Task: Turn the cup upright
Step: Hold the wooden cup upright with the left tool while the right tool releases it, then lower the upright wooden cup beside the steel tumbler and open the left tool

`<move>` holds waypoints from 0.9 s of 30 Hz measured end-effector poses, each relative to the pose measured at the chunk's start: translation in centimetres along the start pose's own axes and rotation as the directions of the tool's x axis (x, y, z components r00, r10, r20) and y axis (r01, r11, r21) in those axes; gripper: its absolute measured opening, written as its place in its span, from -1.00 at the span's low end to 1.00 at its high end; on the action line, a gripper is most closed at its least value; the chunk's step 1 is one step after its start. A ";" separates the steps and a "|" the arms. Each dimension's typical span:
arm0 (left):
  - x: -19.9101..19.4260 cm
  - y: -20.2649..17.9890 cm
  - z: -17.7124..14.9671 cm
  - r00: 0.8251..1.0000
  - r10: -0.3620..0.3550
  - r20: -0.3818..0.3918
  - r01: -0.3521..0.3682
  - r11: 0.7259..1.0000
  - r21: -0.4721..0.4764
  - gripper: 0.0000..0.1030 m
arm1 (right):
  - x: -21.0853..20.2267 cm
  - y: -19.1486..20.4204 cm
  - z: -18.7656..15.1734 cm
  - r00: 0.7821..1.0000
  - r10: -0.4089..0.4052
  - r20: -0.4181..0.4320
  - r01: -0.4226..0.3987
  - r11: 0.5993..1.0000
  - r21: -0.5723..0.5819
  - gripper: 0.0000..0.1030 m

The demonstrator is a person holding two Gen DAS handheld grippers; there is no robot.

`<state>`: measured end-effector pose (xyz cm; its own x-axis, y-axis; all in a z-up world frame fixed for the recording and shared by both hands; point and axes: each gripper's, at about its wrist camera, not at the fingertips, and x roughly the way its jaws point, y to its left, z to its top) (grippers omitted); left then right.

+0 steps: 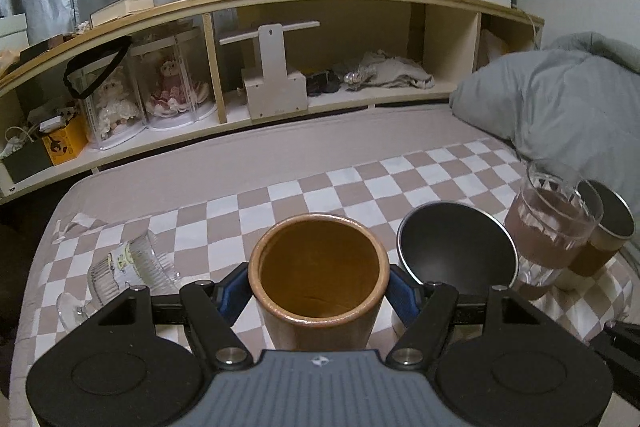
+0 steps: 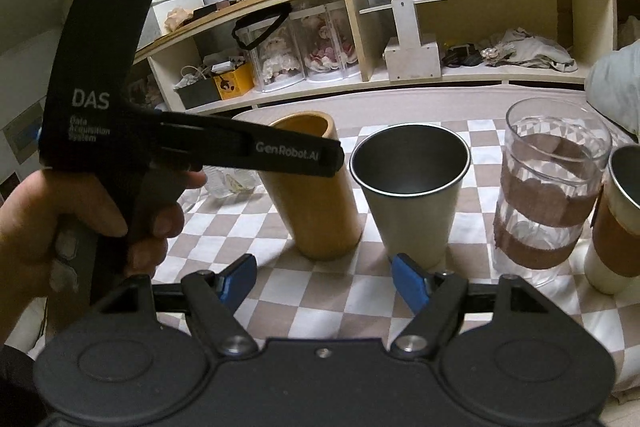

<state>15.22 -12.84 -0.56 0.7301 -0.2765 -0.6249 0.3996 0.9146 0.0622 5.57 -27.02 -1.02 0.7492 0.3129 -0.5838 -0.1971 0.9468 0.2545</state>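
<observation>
A tan wooden cup [image 1: 318,279] stands mouth-up on the checkered cloth [image 1: 360,183], tilted slightly. My left gripper [image 1: 318,293] is shut on it, a blue pad on each side. In the right wrist view the same cup [image 2: 316,203] leans a little left, with the left gripper's black body [image 2: 224,147] across its upper part, held by a hand. My right gripper [image 2: 324,279] is open and empty, low in front of the cups. A clear ribbed glass [image 1: 128,267] lies on its side at the left.
A steel cup [image 2: 412,187], a clear glass with brown bands [image 2: 548,195] and a sleeved steel cup [image 2: 620,219] stand upright in a row to the right. A grey pillow [image 1: 560,99] lies at far right. A wooden shelf [image 1: 280,27] runs behind the bed.
</observation>
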 end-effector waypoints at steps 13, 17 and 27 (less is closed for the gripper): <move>-0.7 -0.2 -0.3 1.000 0.014 -0.006 -0.014 0.999 0.031 0.69 | -0.3 -0.2 0.0 1.000 -0.014 0.017 0.014 1.000 0.012 0.48; -2.1 -0.1 -0.4 0.999 0.007 0.035 -0.008 1.000 0.024 0.70 | -0.4 -0.2 0.0 0.999 -0.025 0.022 0.025 1.000 0.015 0.48; -7.2 1.5 -1.8 0.987 0.044 0.152 -0.038 0.998 -0.043 0.71 | -1.6 0.1 0.3 0.995 -0.063 0.074 0.065 0.998 -0.025 0.48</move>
<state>9.51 -8.94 2.61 0.8229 -0.2776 -0.4957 0.3474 0.9363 0.0523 4.55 -27.41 0.20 0.8048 0.2464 -0.5400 -0.1637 0.9666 0.1971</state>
